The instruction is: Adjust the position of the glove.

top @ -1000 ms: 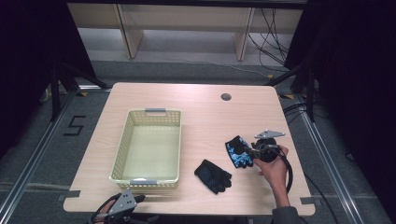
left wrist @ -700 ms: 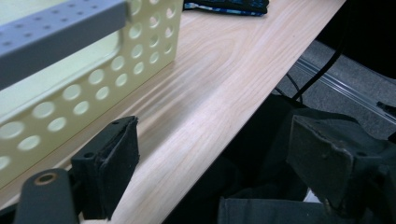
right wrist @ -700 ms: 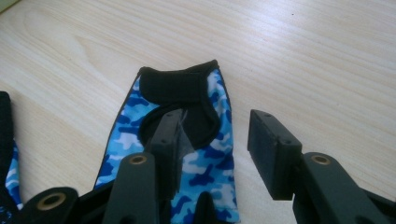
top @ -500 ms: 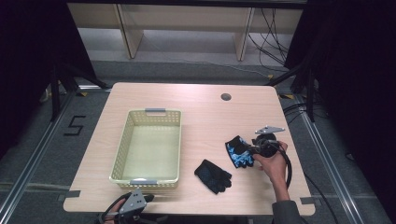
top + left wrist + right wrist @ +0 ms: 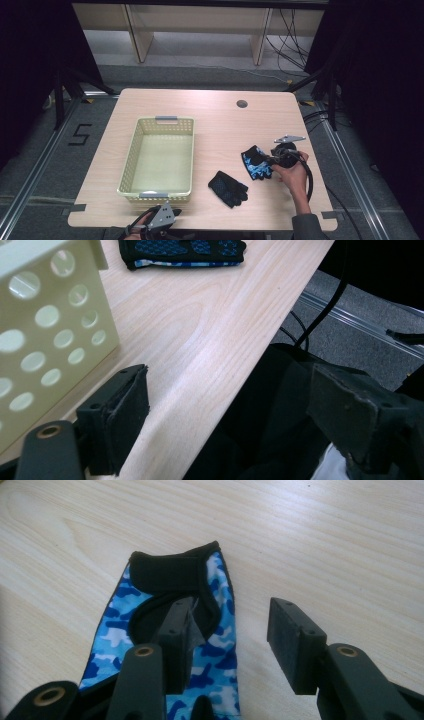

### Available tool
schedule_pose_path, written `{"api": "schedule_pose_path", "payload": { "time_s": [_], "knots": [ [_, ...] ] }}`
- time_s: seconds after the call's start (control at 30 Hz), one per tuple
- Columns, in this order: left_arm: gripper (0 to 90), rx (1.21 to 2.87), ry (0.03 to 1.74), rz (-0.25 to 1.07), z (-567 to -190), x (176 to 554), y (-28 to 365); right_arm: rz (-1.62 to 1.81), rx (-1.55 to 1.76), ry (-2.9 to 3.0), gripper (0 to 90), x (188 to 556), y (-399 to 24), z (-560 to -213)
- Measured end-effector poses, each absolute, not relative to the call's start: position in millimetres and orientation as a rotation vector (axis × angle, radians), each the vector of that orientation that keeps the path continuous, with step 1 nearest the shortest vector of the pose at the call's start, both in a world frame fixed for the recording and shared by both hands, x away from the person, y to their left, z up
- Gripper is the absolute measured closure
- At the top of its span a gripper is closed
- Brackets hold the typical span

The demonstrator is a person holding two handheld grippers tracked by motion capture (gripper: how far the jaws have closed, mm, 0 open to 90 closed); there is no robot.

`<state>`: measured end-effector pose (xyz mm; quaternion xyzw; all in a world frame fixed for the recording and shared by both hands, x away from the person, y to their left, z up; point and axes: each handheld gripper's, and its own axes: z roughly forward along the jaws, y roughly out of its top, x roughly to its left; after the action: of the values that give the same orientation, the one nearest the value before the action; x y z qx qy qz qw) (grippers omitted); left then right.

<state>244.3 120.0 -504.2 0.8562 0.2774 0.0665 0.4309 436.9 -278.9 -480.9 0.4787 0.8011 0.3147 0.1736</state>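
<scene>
The high view looks down on the whole counter (image 5: pixel 220 120); both gripper views sit close and low, the left sharing its basket (image 5: pixel 45 315) corner

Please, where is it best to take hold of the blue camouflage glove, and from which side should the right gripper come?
Probably at the black wrist cuff of the blue camouflage glove. The glove lies flat, so come from above with the right gripper, one jaw on each side of the thicker cuff edge, where the fabric should bunch and lift.
</scene>
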Motion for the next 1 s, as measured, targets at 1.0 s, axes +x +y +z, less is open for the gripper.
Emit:
{"api": "schedule_pose_path", "payload": {
  "time_s": [1.0],
  "knots": [
    [16.4, 2.163, 0.608, 0.201, -502.8, 243.4, 119.1, 0.901, 1.312, 2.315, 86.7, 453.8, -267.7, -499.1]
  ]
}}
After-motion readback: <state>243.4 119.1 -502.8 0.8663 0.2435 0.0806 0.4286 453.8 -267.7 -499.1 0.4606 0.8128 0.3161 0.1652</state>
